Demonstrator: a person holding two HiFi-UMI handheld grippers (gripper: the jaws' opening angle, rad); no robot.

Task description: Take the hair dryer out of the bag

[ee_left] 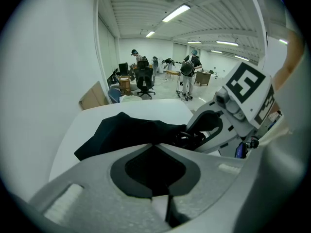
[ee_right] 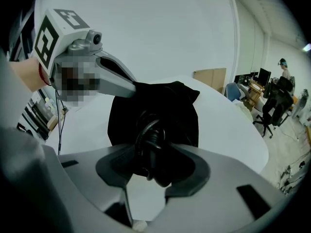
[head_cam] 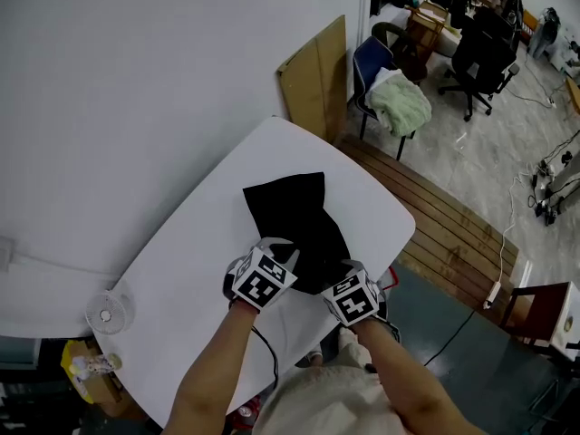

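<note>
Hair dryer (ee_right: 151,147) sits at the mouth of the black bag (head_cam: 294,216), only its dark end showing w/ a loop of cord around it; the rest is inside the cloth. The right gripper (head_cam: 346,275) is pinched on that exposed end. From the right gripper view I can't tell if the jaws have the body itself or mostly cord.

That's the main risk. If the hold is on cord, a pull could just unwind the loop and leave the dryer in the bag, or the cord could slide thru the jaws.

The left gripper (head_cam: 279,250) is closed on the bag's edge, beside the opening, a fold of black cloth between its jaws. The bite looks thin. If it slips, the whole bag prob. drags along w/ the dryer instead of peeling off.

Snagging is also likely: soft cloth lies close around the dryer, so the wider part may catch on the mouth unless it's held open.

The bag's near end lies close to the near edge of the white table (head_cam: 199,270), approx. at the person's body. A dryer that comes free suddenly could swing past that edge and drop to the floor.
</note>
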